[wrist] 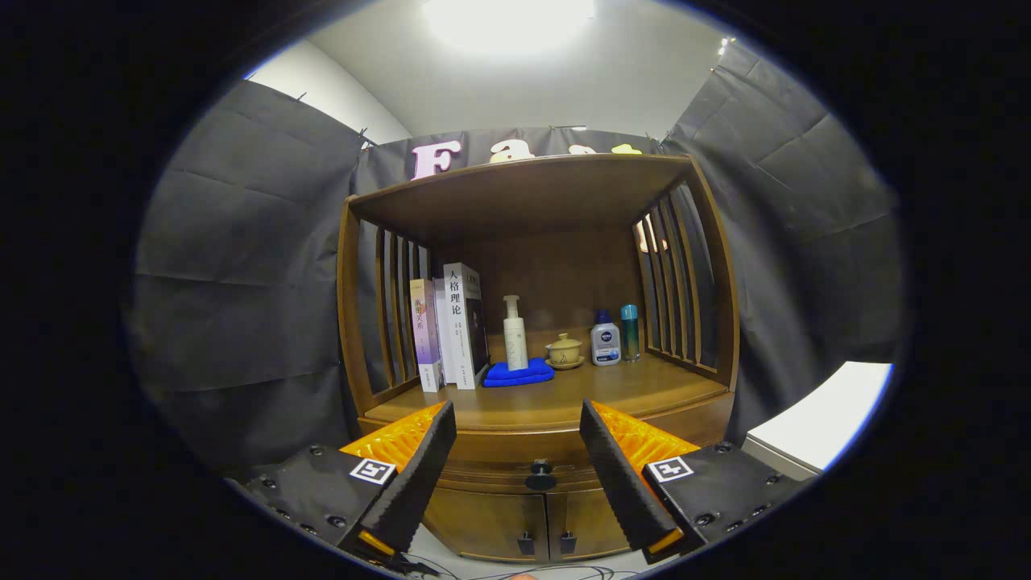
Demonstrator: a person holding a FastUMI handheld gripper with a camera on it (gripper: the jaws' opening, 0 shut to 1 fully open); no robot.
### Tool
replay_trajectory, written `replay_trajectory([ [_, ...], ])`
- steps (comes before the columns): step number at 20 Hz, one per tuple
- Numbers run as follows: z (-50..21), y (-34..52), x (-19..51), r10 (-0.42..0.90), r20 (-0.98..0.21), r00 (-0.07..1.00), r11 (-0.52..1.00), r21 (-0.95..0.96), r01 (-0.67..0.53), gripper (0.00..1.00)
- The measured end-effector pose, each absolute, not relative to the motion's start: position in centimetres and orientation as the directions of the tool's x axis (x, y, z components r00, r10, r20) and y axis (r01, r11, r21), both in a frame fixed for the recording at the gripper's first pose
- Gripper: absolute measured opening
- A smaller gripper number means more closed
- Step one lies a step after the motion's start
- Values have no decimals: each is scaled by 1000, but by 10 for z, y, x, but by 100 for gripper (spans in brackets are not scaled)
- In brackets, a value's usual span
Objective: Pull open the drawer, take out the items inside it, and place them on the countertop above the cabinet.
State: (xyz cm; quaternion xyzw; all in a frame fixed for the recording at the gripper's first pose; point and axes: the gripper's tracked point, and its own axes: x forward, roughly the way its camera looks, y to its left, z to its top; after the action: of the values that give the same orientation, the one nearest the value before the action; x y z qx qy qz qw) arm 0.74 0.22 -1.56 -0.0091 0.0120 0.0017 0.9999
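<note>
Since the drawer [515, 461] is shut, the hand-held gripper [518, 455] gapes empty, its knob [540, 477] framed between the fingers for a pull.

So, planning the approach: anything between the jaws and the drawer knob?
No. In the gripper view the open gripper frames the drawer knob with bare space between.

drawer [515, 466] ends behind fingers [419, 467], cabinet doors' [515, 524] bottoms cut off
</note>
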Motion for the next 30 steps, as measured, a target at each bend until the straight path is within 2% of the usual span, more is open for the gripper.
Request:
replay_trajectory([
  [14,-53,3,56,-24,-90,996,996,-84,17,98],
  [22,-112,0,94,-39,-211,977,996,-89,20,98],
  [30,-160,-12,114,-77,-276,958,994,-100,51,98],
])
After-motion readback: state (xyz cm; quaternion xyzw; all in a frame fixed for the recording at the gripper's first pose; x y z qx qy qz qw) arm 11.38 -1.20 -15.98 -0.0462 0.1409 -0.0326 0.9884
